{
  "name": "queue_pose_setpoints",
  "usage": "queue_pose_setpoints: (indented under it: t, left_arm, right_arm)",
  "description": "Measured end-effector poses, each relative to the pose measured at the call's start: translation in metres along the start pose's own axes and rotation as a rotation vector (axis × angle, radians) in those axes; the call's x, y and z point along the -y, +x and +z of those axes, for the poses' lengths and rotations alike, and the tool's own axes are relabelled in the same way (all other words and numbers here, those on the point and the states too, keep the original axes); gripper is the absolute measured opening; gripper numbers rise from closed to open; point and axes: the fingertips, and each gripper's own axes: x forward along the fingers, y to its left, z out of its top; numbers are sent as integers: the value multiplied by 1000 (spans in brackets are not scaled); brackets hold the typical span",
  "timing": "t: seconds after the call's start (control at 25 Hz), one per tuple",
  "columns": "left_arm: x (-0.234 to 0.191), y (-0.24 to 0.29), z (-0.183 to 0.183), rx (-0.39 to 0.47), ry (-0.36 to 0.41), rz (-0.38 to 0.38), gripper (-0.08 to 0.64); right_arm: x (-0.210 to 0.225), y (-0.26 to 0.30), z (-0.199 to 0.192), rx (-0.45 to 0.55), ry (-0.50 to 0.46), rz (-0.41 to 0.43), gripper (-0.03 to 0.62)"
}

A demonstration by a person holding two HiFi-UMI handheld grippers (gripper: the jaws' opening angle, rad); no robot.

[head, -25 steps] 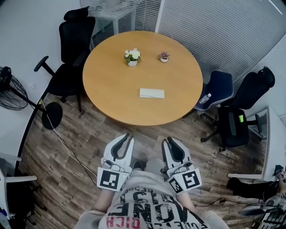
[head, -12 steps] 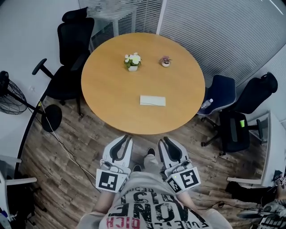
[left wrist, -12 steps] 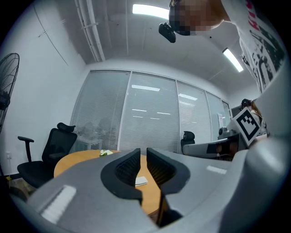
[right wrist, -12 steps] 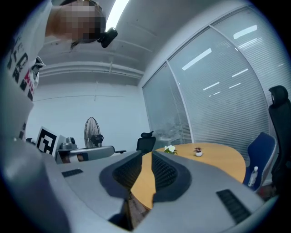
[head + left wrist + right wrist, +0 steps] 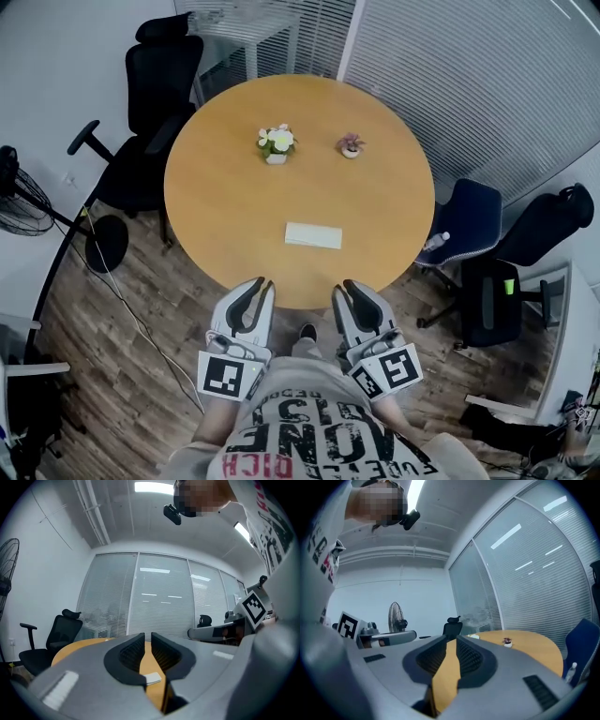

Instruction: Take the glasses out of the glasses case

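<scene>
Head view looks steeply down on an office corner. At the far left a black office chair (image 5: 155,84) stands against the rim of a round wooden table (image 5: 225,202). On the table's far half sits a small white pot of pale flowers (image 5: 276,142), and to its right a smaller pot with a pink plant (image 5: 351,145). Nearer the person, about mid-table, lies the glasses case (image 5: 314,235), a flat white oblong set crosswise. It looks closed, and no glasses show anywhere.

Both grippers are held level at the table's near edge, well apart from the case. The left gripper (image 5: 262,282) has its jaws a narrow slit apart with nothing between them. The left gripper view looks through that slit at the tabletop and a corner of the case. The right gripper (image 5: 346,284) has its jaws pressed together and pinches nothing. Off the table's right side stands a blue chair (image 5: 469,220) with a bottle (image 5: 438,241) on it.

As I judge it, nothing of the task is done yet: the case is untouched and unopened. All of it is left, namely reaching the case, steadying it, raising the lid and lifting the glasses out.
</scene>
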Motion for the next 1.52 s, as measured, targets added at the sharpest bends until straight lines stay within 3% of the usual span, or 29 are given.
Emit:
queue_pose_setpoints:
  t: [0.48, 0.8, 1.0, 1.52]
  left_arm:
    - [14, 63, -3, 28, 8, 75, 46]
    - [26, 79, -15, -1, 4, 67, 44]
    - [13, 90, -17, -7, 11, 62, 43]
    - [-37, 138, -6, -30, 9, -63, 38]
  right_arm:
    - [80, 11, 3, -11, 31, 29, 29]
    - [106, 11, -6, -28, 75, 17, 29]
    - [114, 21, -2, -18, 83, -3, 29]
    - [112, 76, 11, -19, 74, -91, 29]
